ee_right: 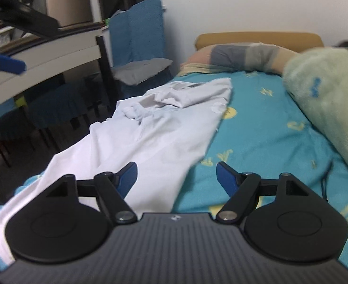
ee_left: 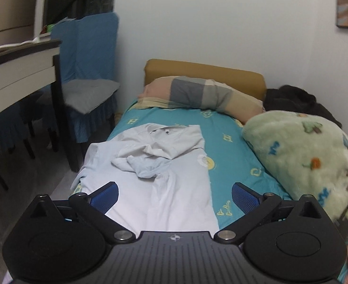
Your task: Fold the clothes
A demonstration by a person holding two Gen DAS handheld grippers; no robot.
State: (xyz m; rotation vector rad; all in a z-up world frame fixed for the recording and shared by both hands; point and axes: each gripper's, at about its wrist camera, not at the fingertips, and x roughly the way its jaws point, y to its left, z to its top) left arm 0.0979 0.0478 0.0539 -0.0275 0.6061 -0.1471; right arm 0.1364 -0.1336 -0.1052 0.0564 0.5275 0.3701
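A pale blue-white shirt [ee_left: 164, 179] lies spread lengthwise on the teal bedsheet [ee_left: 235, 142], its collar end far and a sleeve bunched across its middle. My left gripper [ee_left: 175, 195] is open and empty, held above the shirt's near part. In the right wrist view the same shirt [ee_right: 150, 137] runs from the near left to the far middle. My right gripper [ee_right: 176, 177] is open and empty above the shirt's right edge and the sheet. A blue fingertip [ee_right: 6, 64] of the left gripper shows blurred at the far left.
A green fleece blanket [ee_left: 304, 156] is heaped along the bed's right side. A striped pillow [ee_left: 197, 94] and a tan headboard [ee_left: 204, 71] stand at the far end. A blue-covered chair [ee_left: 88, 75] and a table [ee_left: 20, 71] stand left of the bed.
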